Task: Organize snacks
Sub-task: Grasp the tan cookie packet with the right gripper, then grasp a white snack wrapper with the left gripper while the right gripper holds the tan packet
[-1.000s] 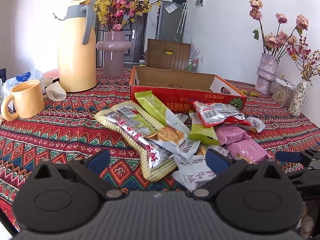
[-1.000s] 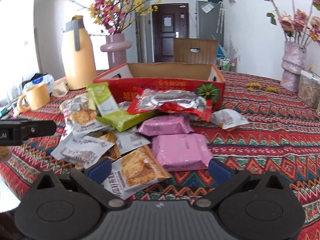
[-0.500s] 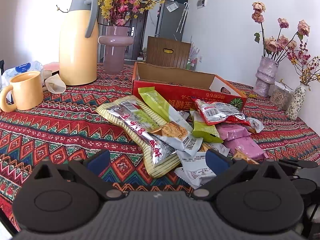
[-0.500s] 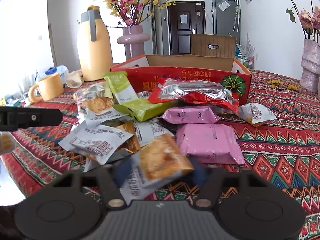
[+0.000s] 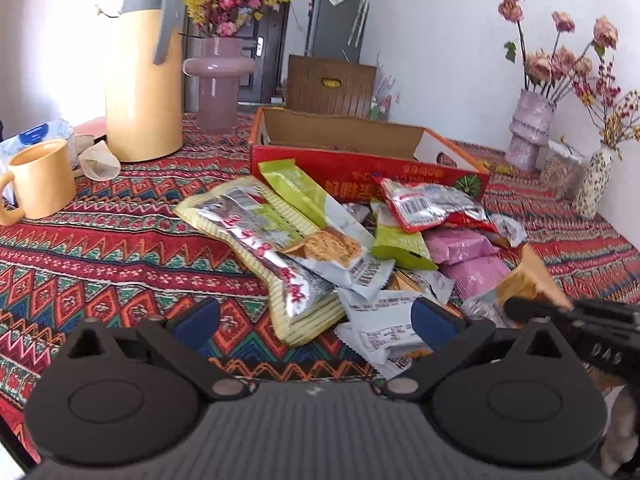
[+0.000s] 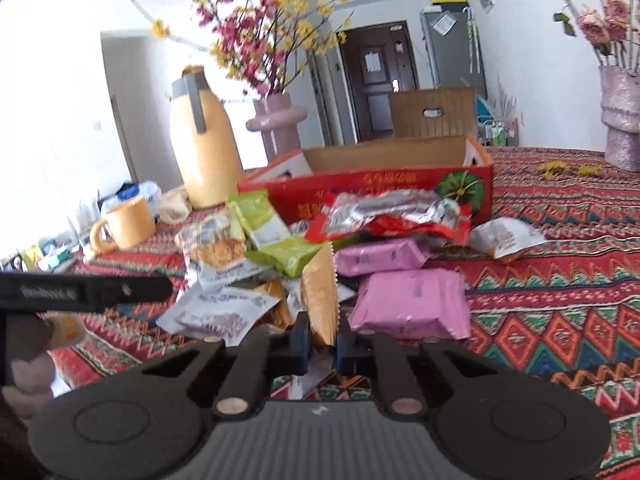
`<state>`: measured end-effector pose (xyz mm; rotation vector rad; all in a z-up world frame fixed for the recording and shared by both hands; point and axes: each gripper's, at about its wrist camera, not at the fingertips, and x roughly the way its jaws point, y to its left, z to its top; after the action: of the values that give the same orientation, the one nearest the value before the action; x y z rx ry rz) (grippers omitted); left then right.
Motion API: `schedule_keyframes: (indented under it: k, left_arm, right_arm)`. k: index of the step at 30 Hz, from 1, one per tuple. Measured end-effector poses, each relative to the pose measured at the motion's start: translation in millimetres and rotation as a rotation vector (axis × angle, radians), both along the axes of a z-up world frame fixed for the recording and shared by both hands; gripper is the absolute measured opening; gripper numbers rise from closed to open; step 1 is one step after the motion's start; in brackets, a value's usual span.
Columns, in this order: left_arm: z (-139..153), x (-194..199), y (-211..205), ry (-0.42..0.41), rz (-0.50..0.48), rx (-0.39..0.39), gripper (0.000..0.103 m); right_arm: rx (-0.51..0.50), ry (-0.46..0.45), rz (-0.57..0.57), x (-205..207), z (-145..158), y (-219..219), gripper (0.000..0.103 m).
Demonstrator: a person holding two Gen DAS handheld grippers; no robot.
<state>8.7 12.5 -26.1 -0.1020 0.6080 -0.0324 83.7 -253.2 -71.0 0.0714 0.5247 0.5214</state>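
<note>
While the right gripper (image 6: 322,346) was clenched on the lower edge of an orange snack packet (image 6: 320,292), holding it edge-on and lifted just above the pile of snacks (image 5: 360,248) near the front edge of the table (image 5: 100,248), the left gripper (image 5: 316,316) hung with its jaws spread wide and nothing between them, low over the near side of the pile. The red cardboard box (image 6: 380,184) stood open just behind the pile, apparently bare inside. Judging from this, the packet was bound for the box; carrying it well would mean lifting it over the red foil bag (image 6: 392,216) and the box's front wall, then letting go low inside.
</note>
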Motion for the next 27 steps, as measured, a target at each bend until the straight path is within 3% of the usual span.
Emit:
schedule_keyframes:
  k: [14, 22, 27]
  left_arm:
    - [-2.8, 42.5, -62.7, 0.146, -0.065, 0.142, 0.103]
    - [-12.6, 50.5, -72.7, 0.191, -0.067, 0.172, 0.103]
    - [-12.6, 49.1, -71.6, 0.200, -0.081, 0.167, 0.093]
  right_arm:
    - [0.093, -0.041, -0.089, -2.8, 9.6, -46.3, 0.011]
    - [0.115, -0.028, -0.103, -0.2, 3.9, -55.8, 0.011]
    - [0.120, -0.026, -0.103, 0.2, 3.4, -55.3, 0.011]
